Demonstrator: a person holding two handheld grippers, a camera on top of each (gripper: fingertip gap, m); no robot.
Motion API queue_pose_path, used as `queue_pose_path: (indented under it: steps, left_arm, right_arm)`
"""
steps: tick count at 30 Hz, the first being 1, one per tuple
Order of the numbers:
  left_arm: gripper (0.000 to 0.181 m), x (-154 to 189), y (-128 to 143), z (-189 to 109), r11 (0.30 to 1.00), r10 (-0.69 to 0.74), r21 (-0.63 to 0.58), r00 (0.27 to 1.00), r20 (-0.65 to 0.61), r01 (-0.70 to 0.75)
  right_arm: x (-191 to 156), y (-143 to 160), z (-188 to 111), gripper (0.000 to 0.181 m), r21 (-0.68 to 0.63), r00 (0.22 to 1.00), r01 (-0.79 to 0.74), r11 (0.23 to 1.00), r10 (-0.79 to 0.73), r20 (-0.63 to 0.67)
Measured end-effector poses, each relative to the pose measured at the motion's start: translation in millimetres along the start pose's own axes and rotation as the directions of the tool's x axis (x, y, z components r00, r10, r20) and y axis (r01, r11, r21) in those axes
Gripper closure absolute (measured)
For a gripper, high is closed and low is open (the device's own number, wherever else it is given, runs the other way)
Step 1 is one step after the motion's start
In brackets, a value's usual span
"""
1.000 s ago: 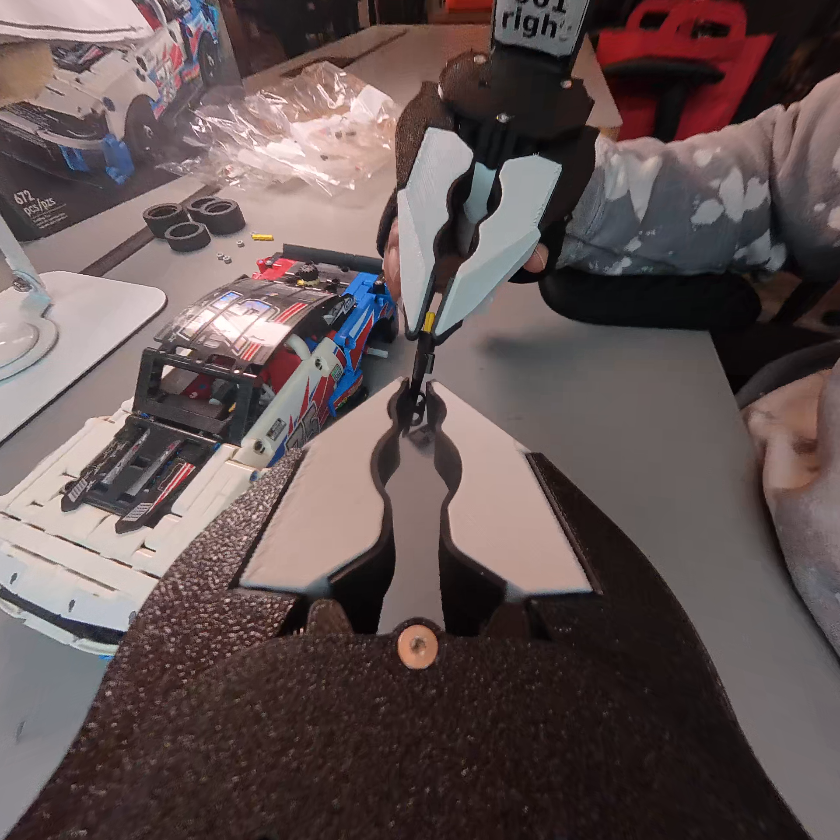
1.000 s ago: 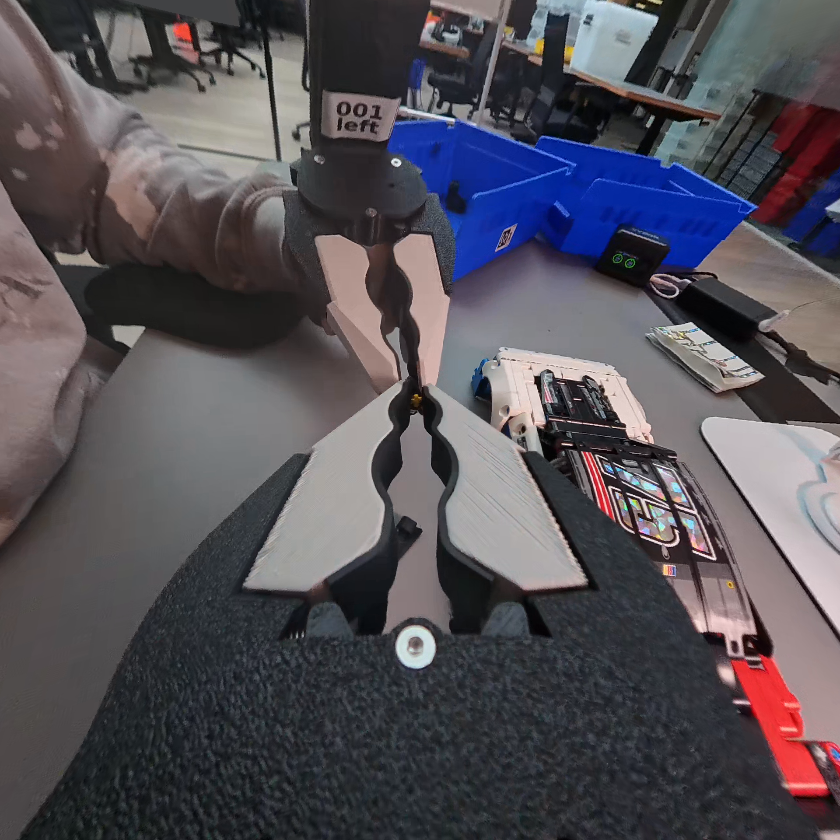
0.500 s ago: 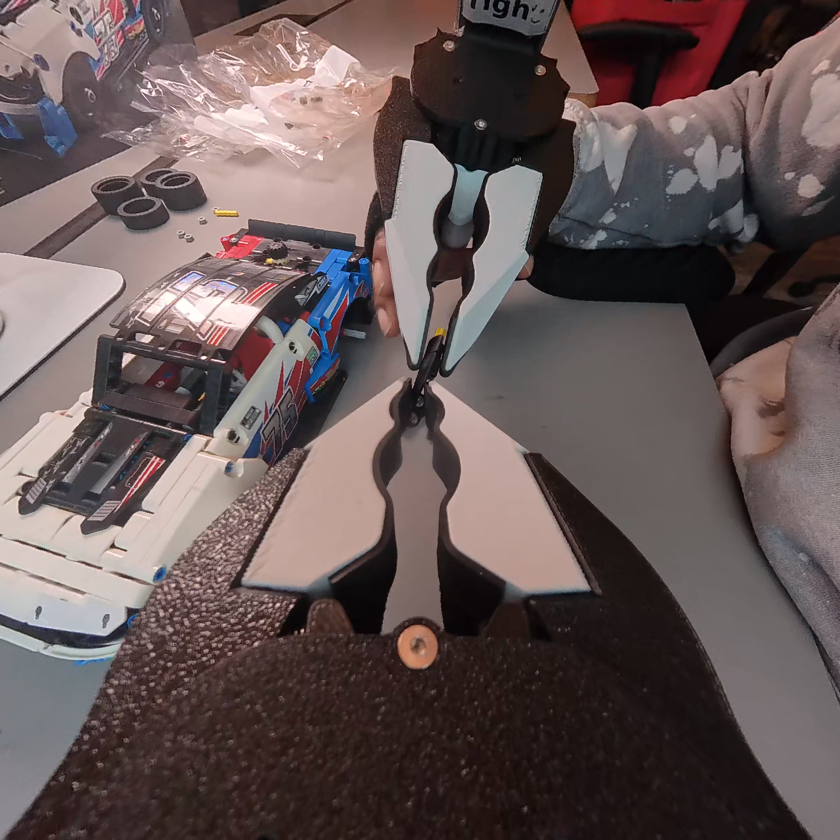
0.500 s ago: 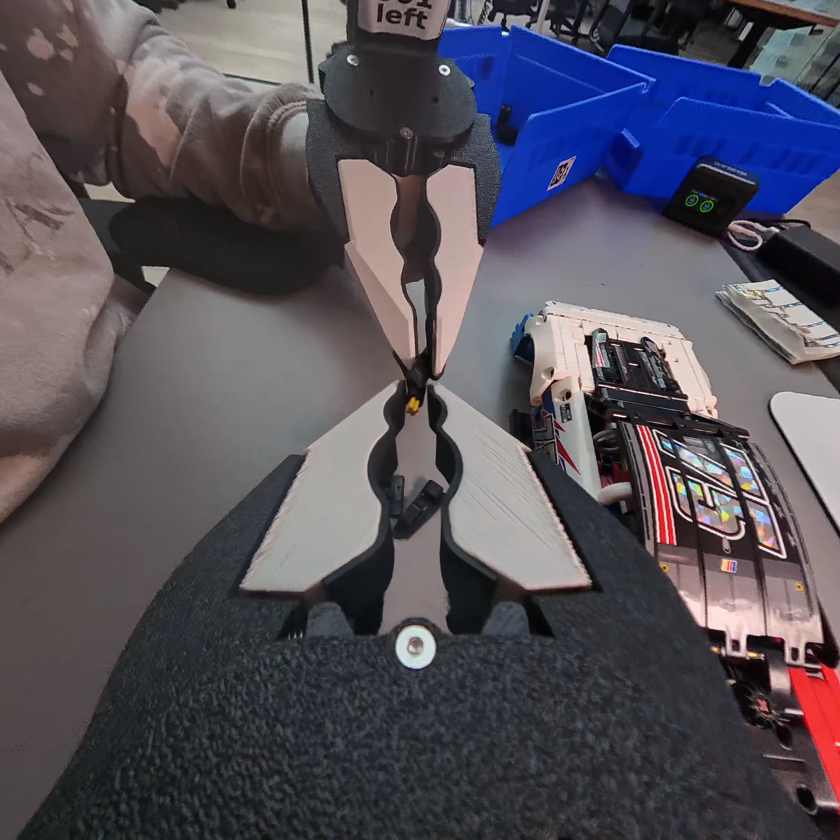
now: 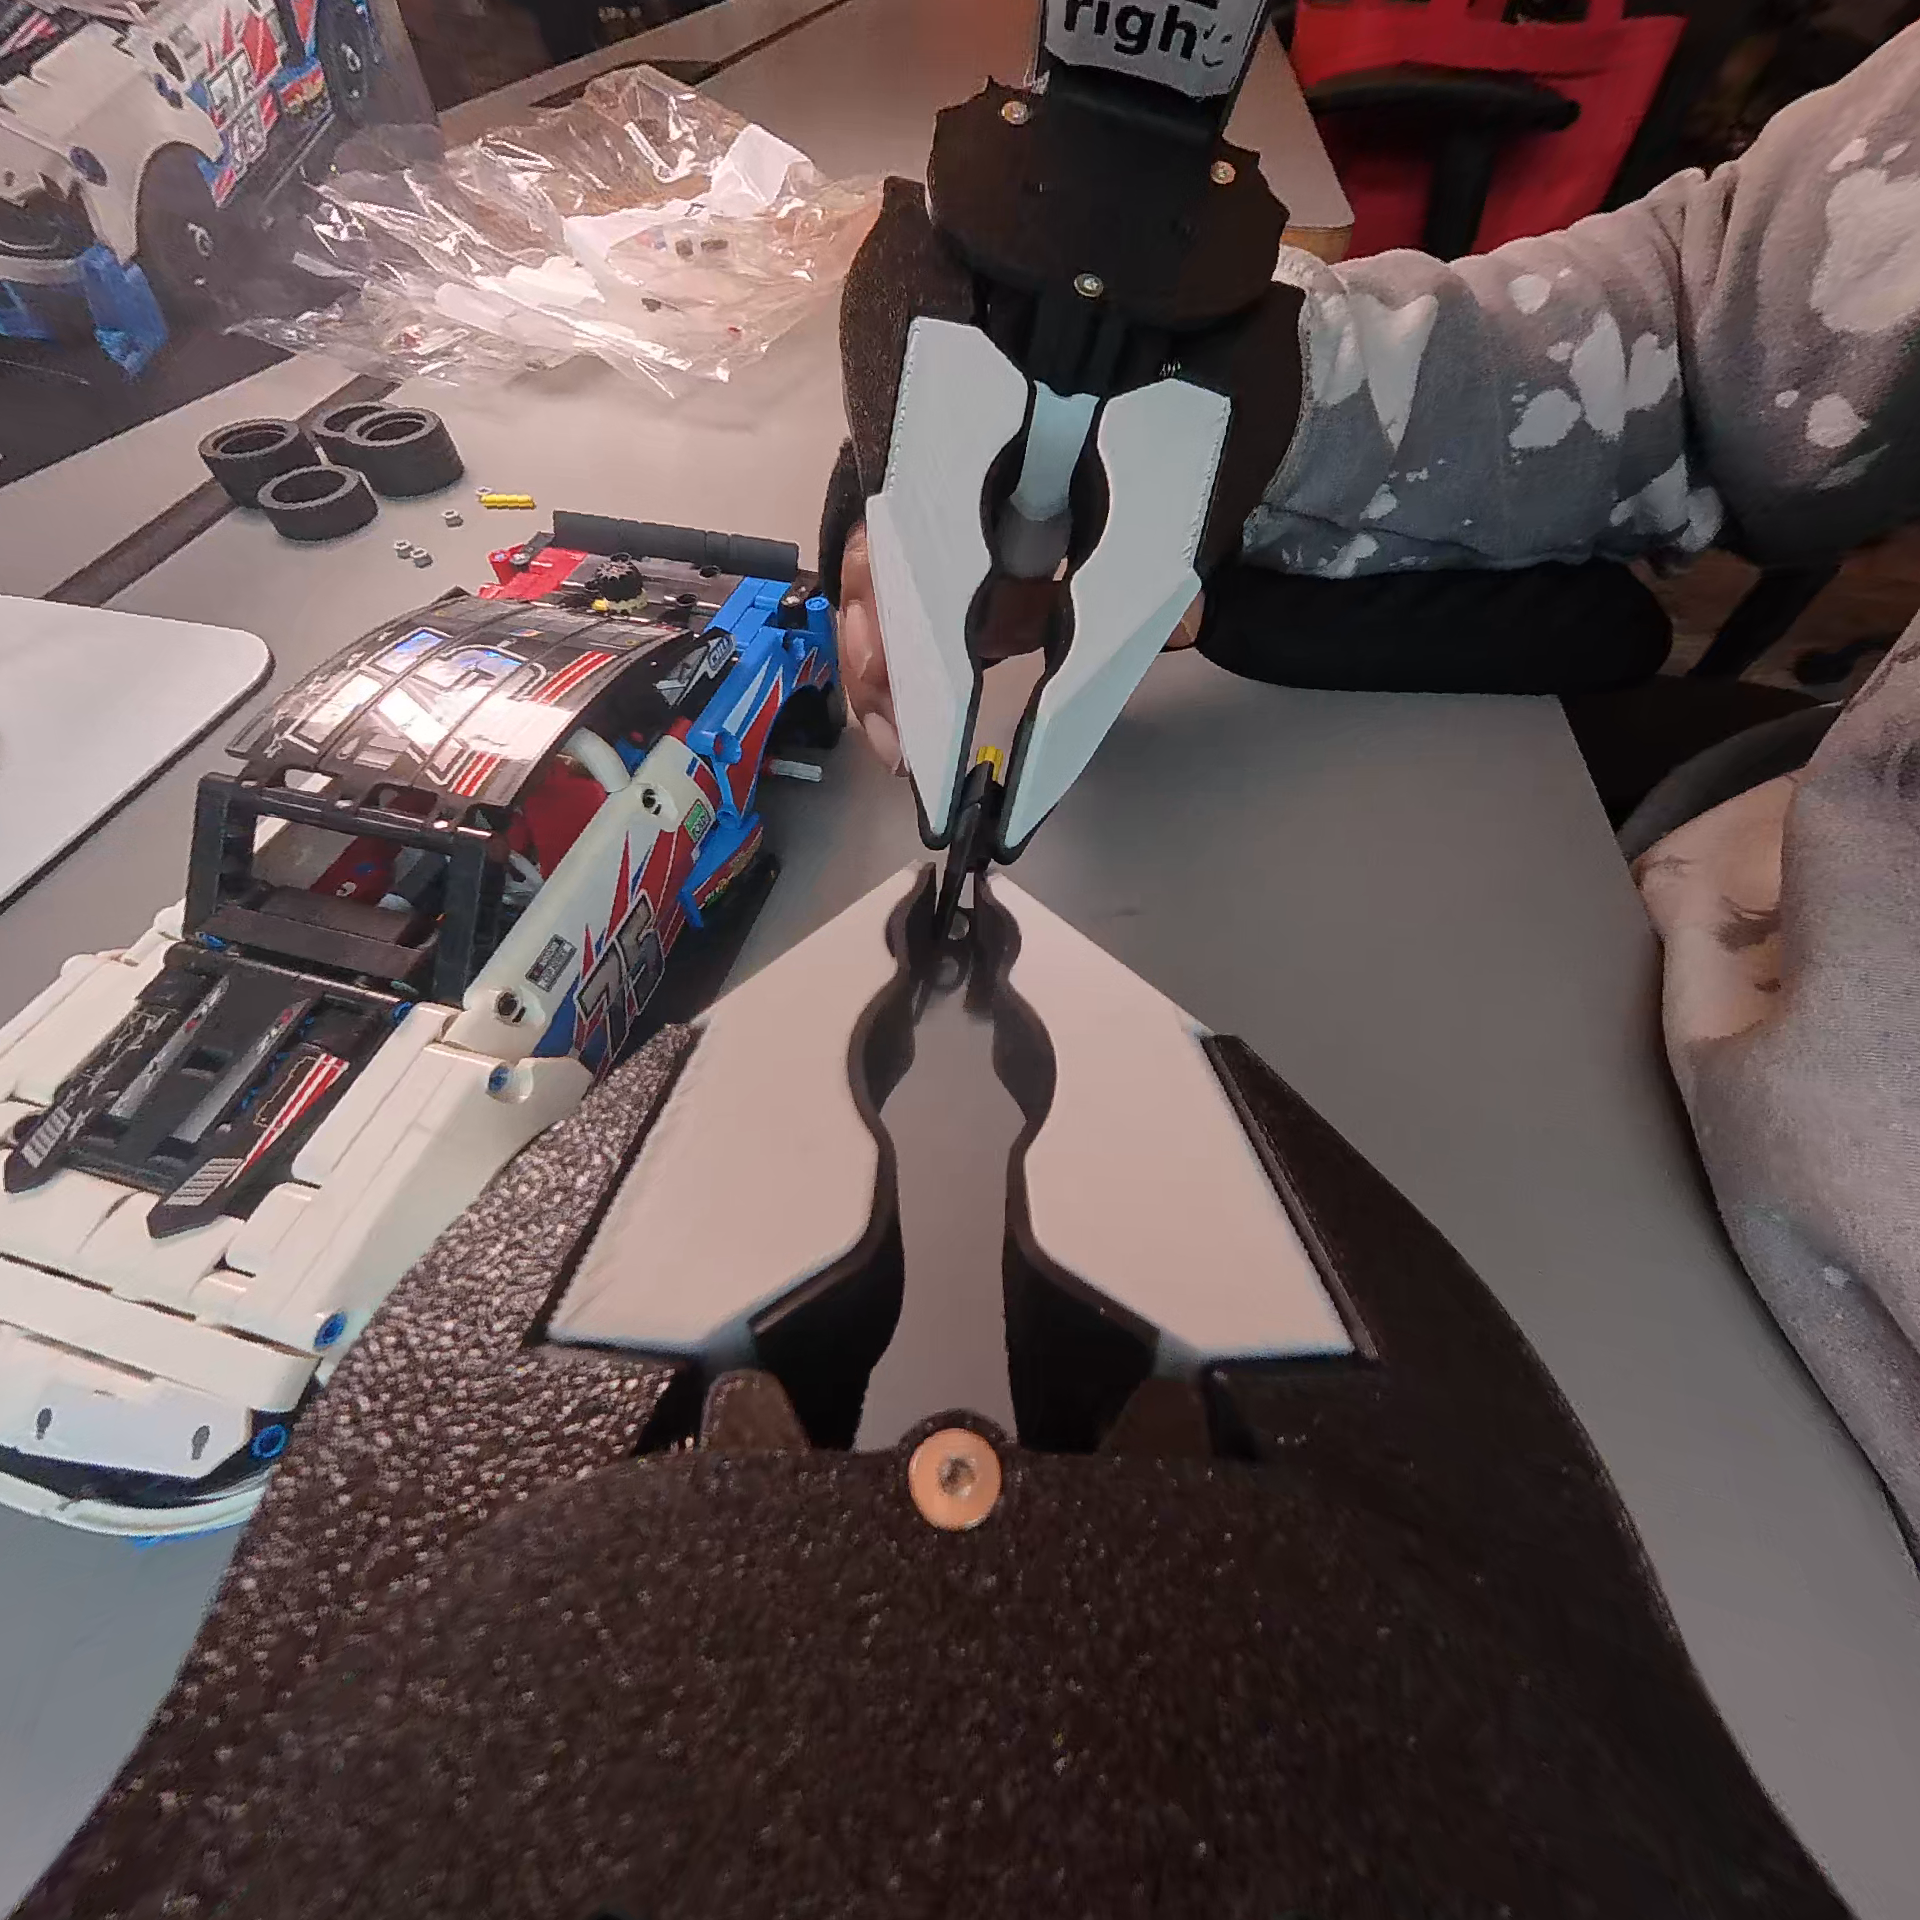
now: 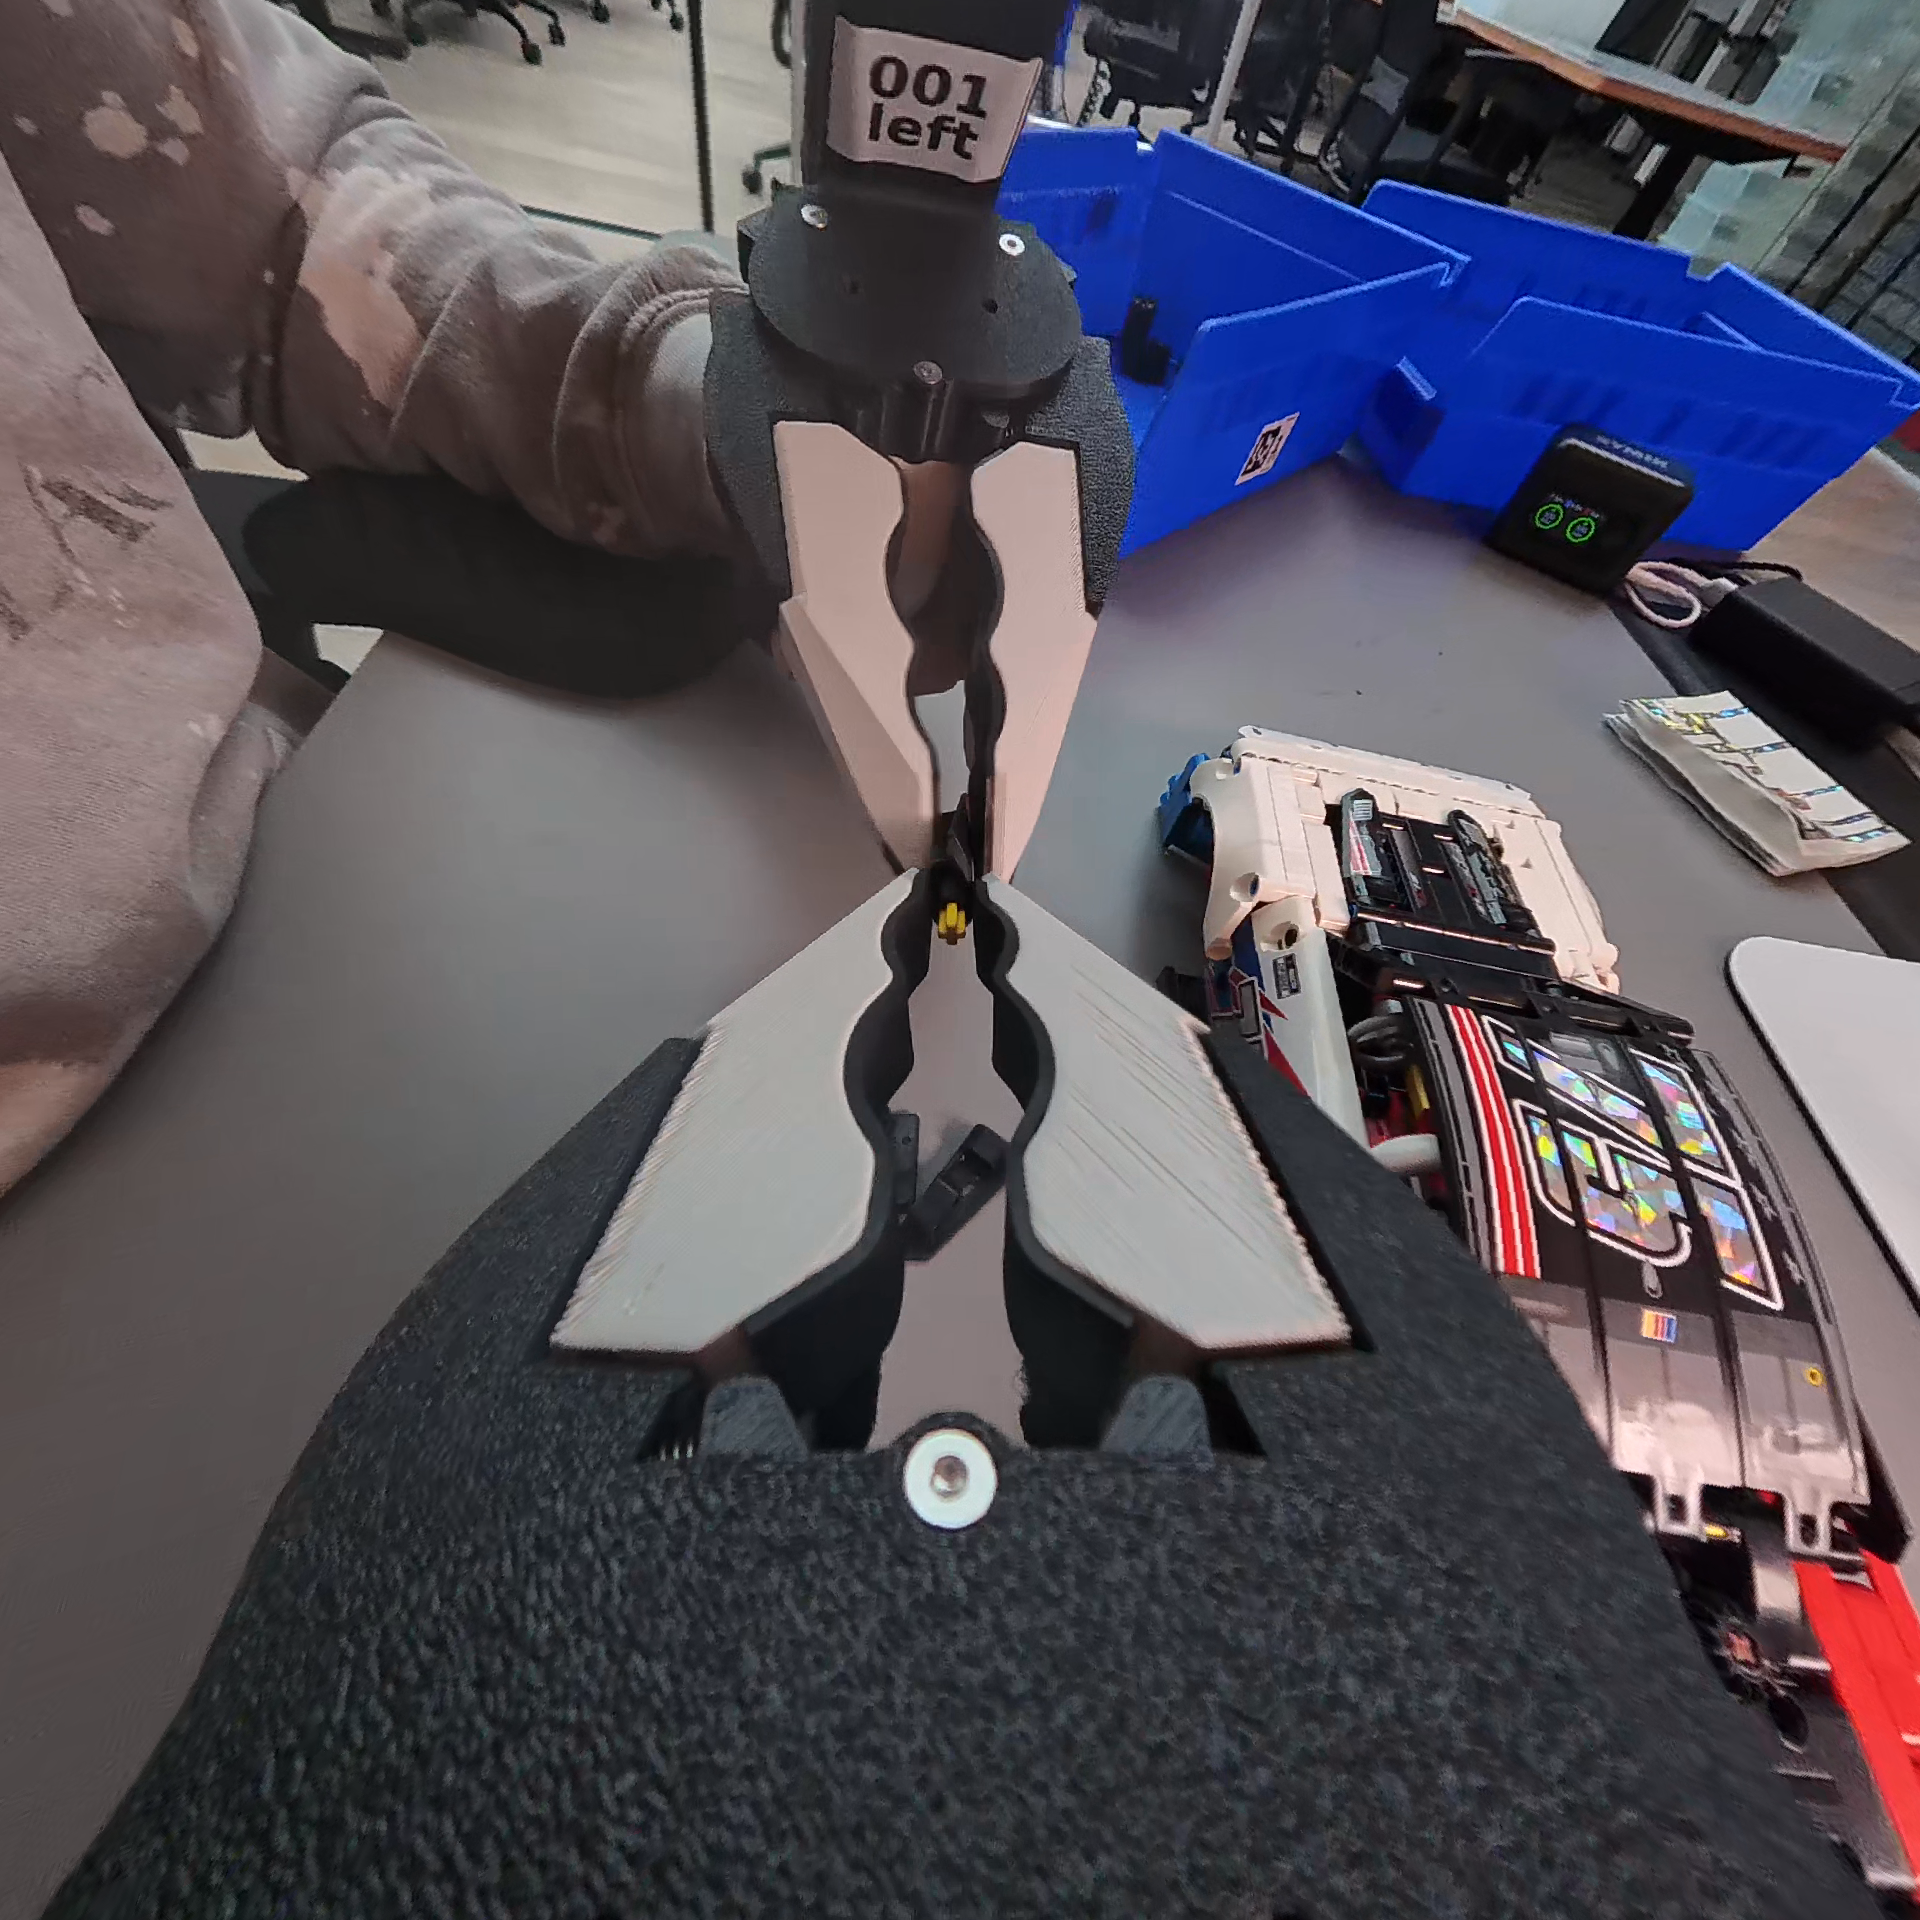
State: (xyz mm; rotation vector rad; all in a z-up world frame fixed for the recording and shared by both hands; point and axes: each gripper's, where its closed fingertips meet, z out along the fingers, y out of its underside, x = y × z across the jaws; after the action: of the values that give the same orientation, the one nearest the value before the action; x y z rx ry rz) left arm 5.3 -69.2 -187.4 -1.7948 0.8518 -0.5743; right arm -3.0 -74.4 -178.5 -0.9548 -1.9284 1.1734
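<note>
My left gripper point(image 5: 956, 885) is shut on a small black link piece point(image 5: 951, 935). My right gripper point(image 6: 951, 883) is shut on a small yellow pin point(image 6: 948, 920). The two grippers meet tip to tip above the grey table point(image 5: 1299, 935), and the pin point(image 5: 987, 755) and the black piece point(image 6: 961, 831) touch between them. The right gripper point(image 5: 966, 826) faces me in the left wrist view, and the left gripper point(image 6: 958, 847) faces me in the right wrist view. A white, blue and black toy brick car point(image 5: 416, 883) lies beside them; it also shows in the right wrist view point(image 6: 1507, 1039).
Three black tyres point(image 5: 332, 457), a yellow pin point(image 5: 507, 500) and clear plastic bags point(image 5: 582, 239) lie beyond the car, beside a white pad point(image 5: 94, 707). Blue bins point(image 6: 1455, 343), a small black device point(image 6: 1584, 509) and a folded sheet point(image 6: 1745, 779) stand behind. A loose black piece point(image 6: 961, 1174) lies under my right gripper.
Both grippers stay shut and tip to tip. They have drawn a little closer and tilted together, so the loose black piece on the table now shows between the right fingers.
</note>
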Motion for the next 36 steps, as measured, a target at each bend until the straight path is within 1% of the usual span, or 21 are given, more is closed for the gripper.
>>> queue_pose_path:
  steps: [2, 10, 14, 15, 16, 18, 19, 21, 24, 29, 33, 36]
  left_arm:
    - [0.176, 0, 0, 0, 1.000, 0.011, -0.010, 1.000, 0.001, -0.011]
    - [0.177, -2, 6, -1, 0.998, -0.036, -0.059, 0.999, -0.024, 0.034]
    - [0.177, -6, -1, -5, 0.996, -0.088, -0.021, 0.995, -0.036, 0.087]
    - [0.177, -17, 3, -10, 0.996, -0.077, -0.036, 0.997, 0.020, 0.078]
    - [0.177, -28, 7, -18, 0.996, -0.079, -0.031, 0.995, 0.062, 0.081]
    - [0.178, -43, 0, -34, 0.987, -0.160, 0.036, 0.984, 0.084, 0.157]
    - [0.177, -47, -6, -37, 0.984, -0.169, 0.068, 0.981, 0.098, 0.163]
    - [0.177, -50, -14, -36, 0.983, -0.167, 0.100, 0.979, 0.114, 0.156]
    - [0.177, -47, -12, -30, 0.984, -0.162, 0.097, 0.980, 0.115, 0.151]
    - [0.177, -52, 5, -26, 0.988, -0.152, 0.046, 0.976, 0.154, 0.147]
    - [0.177, -51, 10, -23, 0.985, -0.171, 0.038, 0.976, 0.133, 0.167]
    - [0.177, -47, 17, -19, 0.988, -0.151, -0.001, 0.981, 0.123, 0.153]
  right_arm:
    - [0, 1, 0, 0.175, 0.002, 1.000, -0.004, 1.000, 0.004, 0.005]
    - [0, 5, 1, 0.175, -0.035, 0.999, 0.041, 0.999, -0.041, -0.004]
    - [4, -2, -4, 0.175, -0.013, 1.000, 0.030, 0.999, -0.030, -0.003]
    - [8, -4, -10, 0.175, 0.002, 1.000, 0.023, 1.000, -0.023, -0.011]
    - [17, -10, -23, 0.176, 0.043, 0.999, -0.001, 0.999, 0.003, -0.038]
    - [37, -16, -49, 0.176, 0.093, 0.994, -0.040, 0.995, 0.049, -0.098]
    - [41, -13, -54, 0.175, 0.078, 0.992, -0.057, 0.995, 0.065, -0.105]
    - [40, 2, -48, 0.175, 0.000, 0.993, -0.057, 0.998, 0.057, -0.106]
    - [30, 21, -36, 0.175, -0.098, 0.997, -0.042, 0.994, 0.035, -0.074]
    - [26, 32, -32, 0.175, -0.142, 0.998, -0.044, 0.989, 0.037, -0.053]
    - [20, 40, -25, 0.175, -0.173, 0.999, -0.040, 0.984, 0.034, -0.034]
    - [17, 41, -21, 0.175, -0.173, 0.999, -0.043, 0.984, 0.040, -0.023]
